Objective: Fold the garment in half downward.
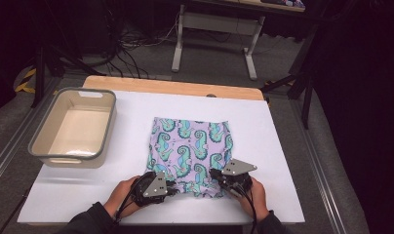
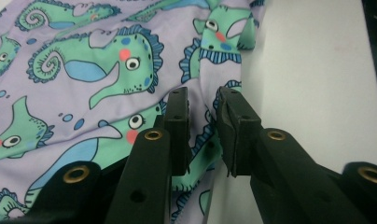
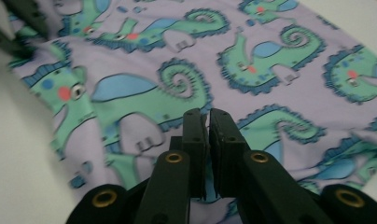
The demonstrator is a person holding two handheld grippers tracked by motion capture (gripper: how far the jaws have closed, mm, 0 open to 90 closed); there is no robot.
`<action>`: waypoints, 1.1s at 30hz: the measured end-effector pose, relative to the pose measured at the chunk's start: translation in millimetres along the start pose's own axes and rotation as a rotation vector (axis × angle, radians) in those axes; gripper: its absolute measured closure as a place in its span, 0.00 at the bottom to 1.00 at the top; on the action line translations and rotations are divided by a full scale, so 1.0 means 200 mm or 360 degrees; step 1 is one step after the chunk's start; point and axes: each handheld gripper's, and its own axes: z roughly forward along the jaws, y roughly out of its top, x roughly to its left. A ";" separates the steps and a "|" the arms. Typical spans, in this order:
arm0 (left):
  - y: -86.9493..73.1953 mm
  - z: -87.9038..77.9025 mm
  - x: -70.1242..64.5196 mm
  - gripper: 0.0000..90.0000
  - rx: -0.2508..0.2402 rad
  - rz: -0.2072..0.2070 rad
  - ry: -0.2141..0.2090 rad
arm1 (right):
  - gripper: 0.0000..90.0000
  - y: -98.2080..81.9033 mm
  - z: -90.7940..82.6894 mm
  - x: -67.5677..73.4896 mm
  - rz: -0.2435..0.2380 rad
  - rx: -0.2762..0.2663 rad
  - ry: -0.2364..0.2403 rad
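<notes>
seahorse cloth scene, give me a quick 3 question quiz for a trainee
1. True or false: the seahorse cloth lies inside the beige bin.
2. Multiple choice: where do the two grippers sit on the cloth? A) its far edge B) its near edge, one toward each corner C) both at the centre
3. Short answer: in the right gripper view, how do the jaws of the right gripper stand?

Key:
1. False. The cloth lies spread on the white table, right of the bin.
2. B. The left gripper and the right gripper are at the near edge.
3. Closed together, with almost no gap, over the cloth.
</notes>
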 end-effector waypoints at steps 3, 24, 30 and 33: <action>-0.01 0.01 0.01 0.81 0.0038 0.0002 -0.0025 | 0.94 -0.03 0.00 0.04 -0.0007 0.0039 0.0032; -0.03 -0.06 0.03 0.82 -0.0001 -0.0066 -0.0043 | 0.91 -0.10 -0.06 0.06 0.0049 -0.0020 0.0099; -0.04 -0.13 0.07 0.80 -0.0063 -0.0069 0.0008 | 0.88 -0.09 -0.08 0.05 0.0030 -0.0092 0.0088; -0.05 -0.15 0.09 0.79 -0.0094 -0.0079 0.0018 | 0.88 -0.08 -0.08 0.04 0.0017 -0.0103 0.0084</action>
